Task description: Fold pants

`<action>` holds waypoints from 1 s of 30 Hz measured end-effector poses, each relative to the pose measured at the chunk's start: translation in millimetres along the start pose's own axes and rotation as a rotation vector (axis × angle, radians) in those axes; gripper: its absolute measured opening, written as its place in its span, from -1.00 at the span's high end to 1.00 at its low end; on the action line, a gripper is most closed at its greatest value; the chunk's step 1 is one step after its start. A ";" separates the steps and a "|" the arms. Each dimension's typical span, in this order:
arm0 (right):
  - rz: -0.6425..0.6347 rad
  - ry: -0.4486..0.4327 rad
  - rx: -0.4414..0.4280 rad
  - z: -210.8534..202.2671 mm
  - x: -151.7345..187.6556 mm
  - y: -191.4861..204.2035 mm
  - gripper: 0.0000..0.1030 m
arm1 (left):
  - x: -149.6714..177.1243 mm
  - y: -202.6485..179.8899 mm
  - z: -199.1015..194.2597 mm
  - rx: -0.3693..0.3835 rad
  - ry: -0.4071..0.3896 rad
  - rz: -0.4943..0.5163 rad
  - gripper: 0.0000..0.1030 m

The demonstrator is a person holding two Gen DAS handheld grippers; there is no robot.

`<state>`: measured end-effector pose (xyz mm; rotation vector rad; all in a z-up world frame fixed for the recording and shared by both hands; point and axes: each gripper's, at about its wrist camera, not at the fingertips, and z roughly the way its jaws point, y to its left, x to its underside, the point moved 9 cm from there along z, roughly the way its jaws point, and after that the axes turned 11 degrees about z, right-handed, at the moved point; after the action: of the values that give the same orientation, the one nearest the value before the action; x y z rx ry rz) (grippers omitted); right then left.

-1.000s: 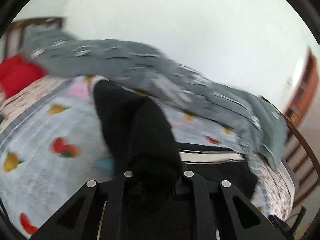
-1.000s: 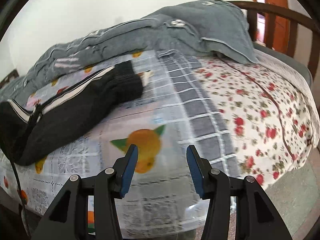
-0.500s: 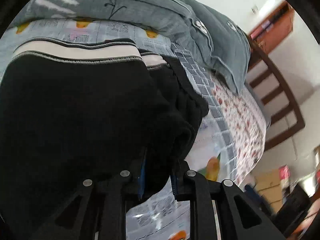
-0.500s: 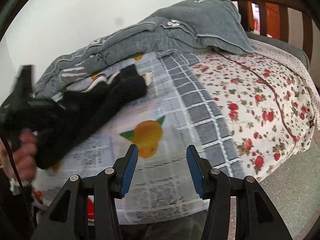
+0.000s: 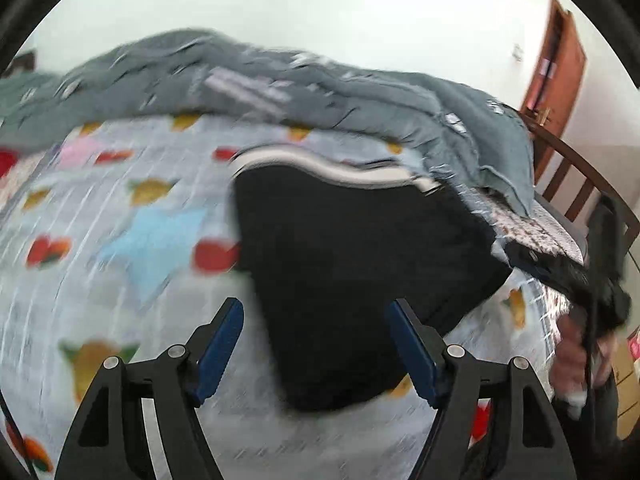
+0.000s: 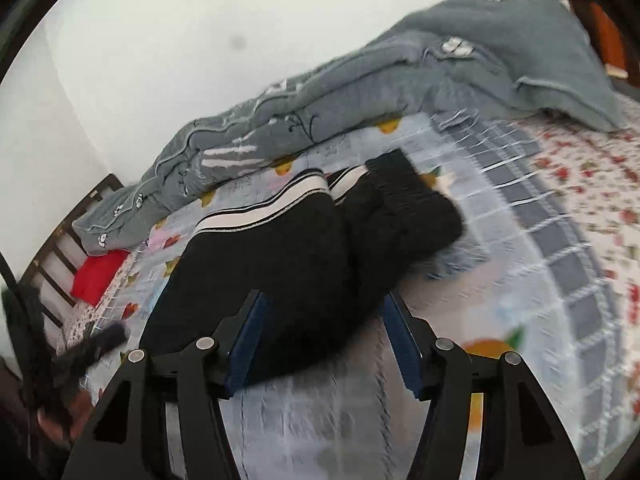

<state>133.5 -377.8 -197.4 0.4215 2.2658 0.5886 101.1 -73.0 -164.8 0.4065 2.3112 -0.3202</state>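
Note:
The black pants (image 5: 352,260) with a white-striped waistband lie folded over on the fruit-print bed cover (image 5: 140,240). My left gripper (image 5: 318,344) hovers at their near corner. Its jaws are opening wide, and the fabric lies below and between them with neither pad pressing on it. In the right wrist view the pants (image 6: 320,248) fill the middle, ribbed cuffs at the far right. My right gripper (image 6: 324,344) stands over their near edge. Its jaws are opening too, with cloth showing between the pads and no grip on it. The left gripper (image 6: 92,348) shows as a blur at lower left.
A rumpled grey quilt (image 6: 360,92) lies along the wall side of the bed. A red pillow (image 6: 98,276) sits by the wooden headboard (image 6: 60,248). A floral sheet (image 6: 580,184) covers the right end, by a wooden rail (image 5: 576,184) and door (image 5: 556,72).
The left gripper let go of the black fabric and opened wide, leaving the pants lying folded on the bed. The right gripper swung left over the pants and widened slightly.

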 end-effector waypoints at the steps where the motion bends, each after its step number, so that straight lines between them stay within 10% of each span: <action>1: -0.003 0.023 0.020 14.0 1.7 -0.7 -0.06 | 11.2 7.3 -2.9 -0.001 0.008 -0.015 -0.42; 3: -0.006 0.075 0.056 31.9 9.9 -2.7 0.36 | 28.5 9.0 1.9 -0.011 0.024 -0.037 -0.42; 13: -0.033 0.135 0.076 45.4 25.5 -3.6 0.16 | 63.3 -14.0 39.5 -0.005 0.082 -0.010 -0.42; 16: -0.055 0.103 0.053 37.8 20.9 4.3 0.54 | 60.4 -17.1 39.5 -0.015 0.060 -0.014 -0.42; 23: -0.172 0.002 -0.056 8.8 -20.4 53.0 0.74 | 53.1 -20.2 53.8 -0.167 0.080 0.079 -0.51; 30: -0.193 -0.168 0.035 -39.4 -71.7 5.7 0.76 | 43.1 -23.7 45.6 -0.068 0.042 0.049 -0.56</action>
<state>153.2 -417.3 -128.3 0.2550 2.1281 0.4000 92.7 -102.2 -224.6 0.4383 2.3419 -0.2100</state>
